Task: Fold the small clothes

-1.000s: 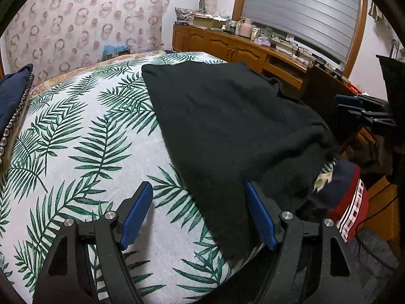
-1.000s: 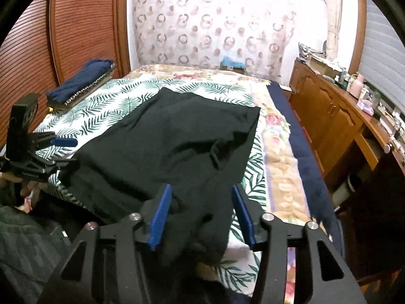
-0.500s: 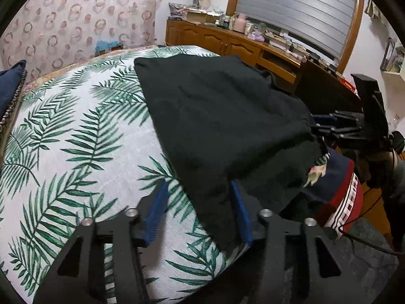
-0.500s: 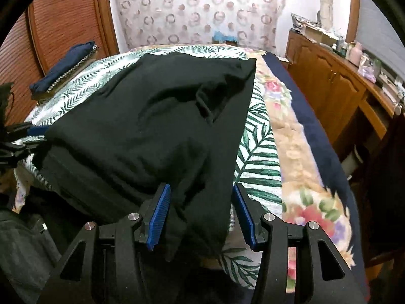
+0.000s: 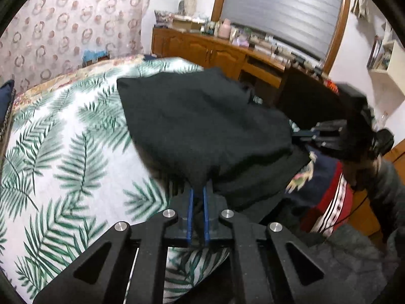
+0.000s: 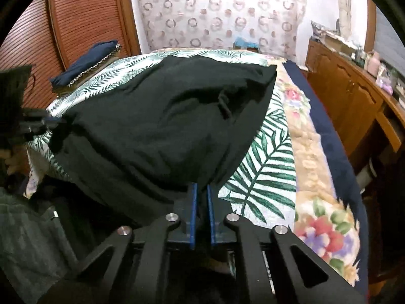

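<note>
Both grippers, left gripper (image 5: 198, 197) and right gripper (image 6: 201, 195), pinch the black garment's (image 5: 202, 126) near corners on the bed (image 5: 63, 152). Lift together toward twelve o'clock, keeping the hem taut.

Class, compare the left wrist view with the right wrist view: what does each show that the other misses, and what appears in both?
Only the left wrist view: the window blind and a red striped cloth. Only the right wrist view: the slatted wooden door and the flowered blanket. Both: the black garment on the leaf-print sheet, pinched by the left gripper and right gripper.
</note>
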